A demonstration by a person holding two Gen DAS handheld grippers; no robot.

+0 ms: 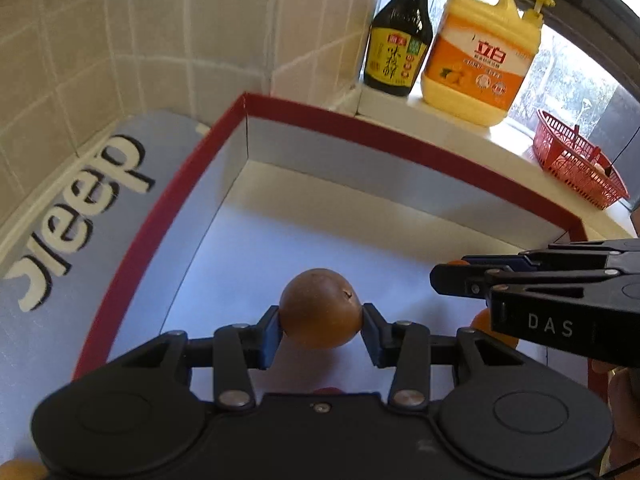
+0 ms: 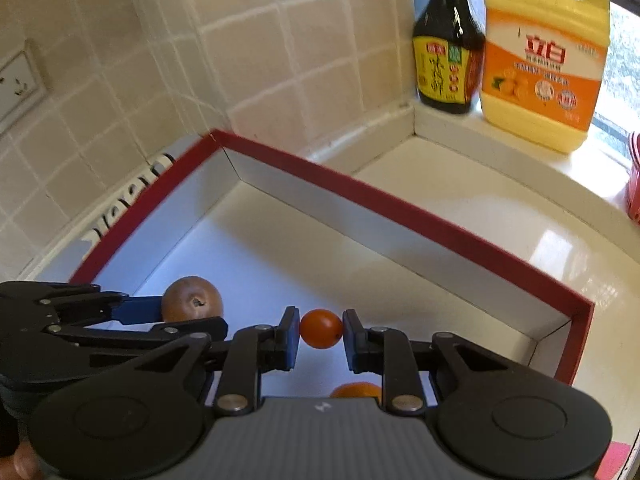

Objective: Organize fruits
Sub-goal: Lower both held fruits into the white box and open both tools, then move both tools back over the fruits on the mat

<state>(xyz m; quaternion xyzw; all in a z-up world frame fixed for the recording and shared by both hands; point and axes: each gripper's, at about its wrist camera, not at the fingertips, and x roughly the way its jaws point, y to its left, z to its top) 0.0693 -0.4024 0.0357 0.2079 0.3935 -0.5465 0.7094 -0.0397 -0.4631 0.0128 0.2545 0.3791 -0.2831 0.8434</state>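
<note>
The left claw (image 1: 322, 326) is closed on a round brown fruit (image 1: 319, 314), its 2 blue pads pressing the fruit's left and right sides, and holds it above the white floor of a shallow box with a red rim (image 1: 384, 130). The right claw (image 2: 321, 330) is pinched almost fully together on a small orange-red fruit (image 2: 321, 328), which sits squarely between its blue pads, also over the inside of the box. The 2 claws are side by side: in the left wrist view the right claw reaches in from the right of the brown fruit, and in the right wrist view the left claw and its brown fruit sit just to the left. Below the right claw, partly hidden by its body, an orange fruit (image 2: 356, 390) lies on the box floor. Beyond both claws, on the ledge past the far wall of the box, a dark sauce bottle (image 1: 400, 36) stands just beside a yellow detergent jug (image 1: 482, 50). Further right on the ledge is a red mesh basket (image 1: 576, 160). Left of the left claw, outside the box, a grey mat (image 1: 72, 240) with white lettering lies on the table against the tiled wall (image 1: 140, 32).
</note>
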